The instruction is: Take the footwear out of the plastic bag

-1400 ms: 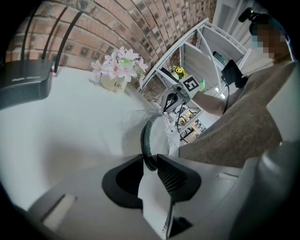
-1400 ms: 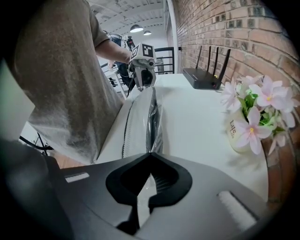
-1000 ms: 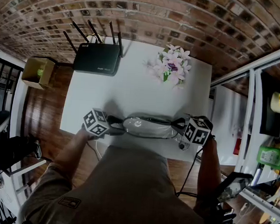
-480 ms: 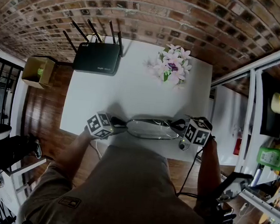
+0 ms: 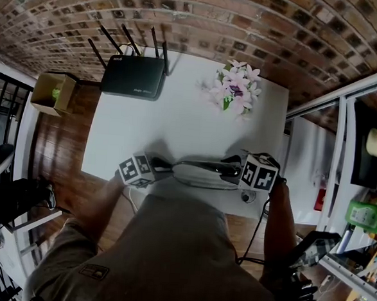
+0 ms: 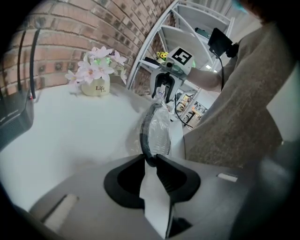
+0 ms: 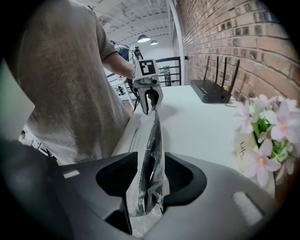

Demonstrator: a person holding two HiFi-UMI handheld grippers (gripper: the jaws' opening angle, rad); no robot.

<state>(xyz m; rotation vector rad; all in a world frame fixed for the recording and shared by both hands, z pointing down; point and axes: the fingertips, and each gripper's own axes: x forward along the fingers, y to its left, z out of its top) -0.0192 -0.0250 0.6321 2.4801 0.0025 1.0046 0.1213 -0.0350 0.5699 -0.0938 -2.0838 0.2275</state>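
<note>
A clear plastic bag (image 5: pixel 203 172) with dark footwear (image 7: pixel 149 176) inside stretches between my two grippers, just over the front edge of the white table (image 5: pixel 178 114). My left gripper (image 5: pixel 159 170) has just been closing and is shut on the bag's left end, where a dark rim of the footwear (image 6: pixel 146 136) runs into the jaws. In the left gripper view the pinch (image 6: pixel 150 160) shows plainly. My right gripper (image 7: pixel 151 164) has just been opening; its jaws stand apart with the bag's other end (image 7: pixel 151 136) loose between them.
A black router (image 5: pixel 132 76) with antennas sits at the table's far left. A small pot of pink flowers (image 5: pixel 234 89) stands at the far right. A metal shelf rack (image 6: pixel 187 37) is to the right of the table, and the person's torso (image 5: pixel 181 255) is at its front edge.
The left gripper has come in onto the bag's left end. The right gripper has shifted a little toward the bag's middle and upward, and the bag now stands more on edge.
</note>
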